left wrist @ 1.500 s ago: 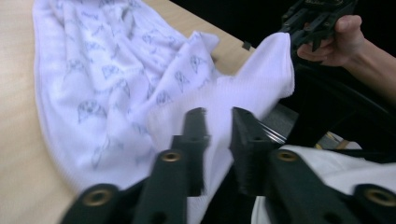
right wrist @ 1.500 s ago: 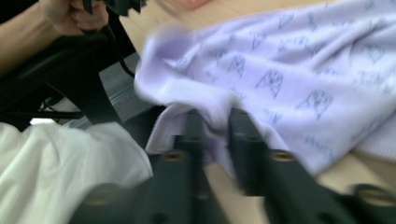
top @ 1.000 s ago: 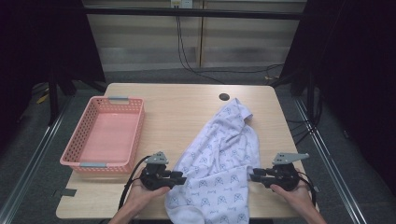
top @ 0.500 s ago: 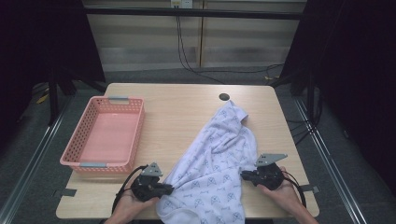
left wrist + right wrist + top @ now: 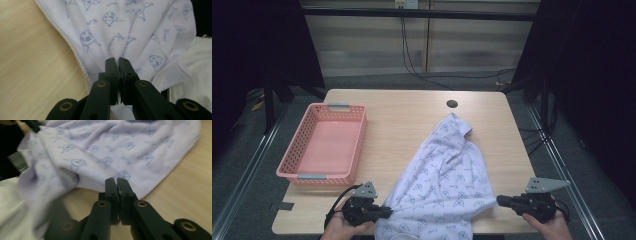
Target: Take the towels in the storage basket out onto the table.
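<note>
Your left gripper (image 5: 382, 212) and right gripper (image 5: 501, 201) are matte black, with brass-coloured rivets along the jaw arms, a grey three-cornered plate on top, and a black cable trailing behind each.

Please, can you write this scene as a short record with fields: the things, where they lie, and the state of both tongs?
table: light wood
shirt: white with blue print, crumpled, on the right half of the table
basket: pink, on the left, nothing in it
left tongs: shut on the shirt's near left edge
right tongs: shut on the shirt's near right edge
</note>
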Demonstrator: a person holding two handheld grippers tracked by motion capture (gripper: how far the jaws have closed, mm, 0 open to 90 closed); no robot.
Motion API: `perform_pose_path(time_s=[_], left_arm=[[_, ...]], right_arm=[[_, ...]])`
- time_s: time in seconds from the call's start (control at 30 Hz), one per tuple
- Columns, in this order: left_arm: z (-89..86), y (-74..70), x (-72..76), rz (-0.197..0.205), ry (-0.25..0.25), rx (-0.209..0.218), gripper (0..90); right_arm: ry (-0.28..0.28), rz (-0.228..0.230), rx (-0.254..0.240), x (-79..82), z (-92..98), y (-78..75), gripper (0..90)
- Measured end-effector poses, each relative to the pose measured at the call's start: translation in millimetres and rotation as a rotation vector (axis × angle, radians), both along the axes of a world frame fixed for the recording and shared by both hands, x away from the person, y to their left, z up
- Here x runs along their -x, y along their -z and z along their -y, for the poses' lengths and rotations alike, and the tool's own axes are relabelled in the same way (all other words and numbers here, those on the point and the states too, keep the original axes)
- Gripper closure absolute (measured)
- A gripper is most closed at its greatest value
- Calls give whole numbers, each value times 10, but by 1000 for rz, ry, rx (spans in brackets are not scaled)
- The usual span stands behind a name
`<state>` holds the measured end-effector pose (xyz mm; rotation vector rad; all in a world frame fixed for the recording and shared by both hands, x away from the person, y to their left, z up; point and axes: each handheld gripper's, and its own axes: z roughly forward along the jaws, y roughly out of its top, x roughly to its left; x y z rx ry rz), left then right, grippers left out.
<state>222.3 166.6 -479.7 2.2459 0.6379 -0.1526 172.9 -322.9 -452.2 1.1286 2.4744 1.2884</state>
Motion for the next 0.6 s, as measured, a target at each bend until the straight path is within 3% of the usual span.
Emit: perform_pose_path(time_s=[0.07, 0.1, 0.13, 0.2, 0.27, 0.3, 0.4, 0.47, 0.5, 0.6], left_arm=[[-7, -20, -38, -41, 30, 95, 777], [-2, -51, -85, -52, 14, 137, 715], [12, -73, -119, -46, 7, 147, 678], [83, -134, -256, 13, -29, 136, 635], [149, -147, -413, 21, -47, 155, 625], [216, -137, -529, 51, -81, 134, 623], [391, -23, -819, 79, -120, 57, 625], [484, 57, -984, 71, -131, 43, 617], [513, 80, -1022, 85, -143, 51, 610], [623, 148, -1112, 81, -143, 8, 625]], right_arm=[[1, -6, 11, 70, -5, 24, 860], [-3, -18, 7, 84, -8, 46, 824], [-8, -18, 6, 89, -12, 64, 771], [6, -5, -20, 69, -1, 62, 701], [30, 17, -42, 31, 0, 21, 624], [39, 25, -45, 1, -11, -1, 613], [54, 46, -43, -145, -90, -34, 583], [49, 54, -24, -254, -146, -23, 565], [53, 52, -14, -343, -181, -10, 558], [82, 56, -3, -538, -234, 1, 534]])
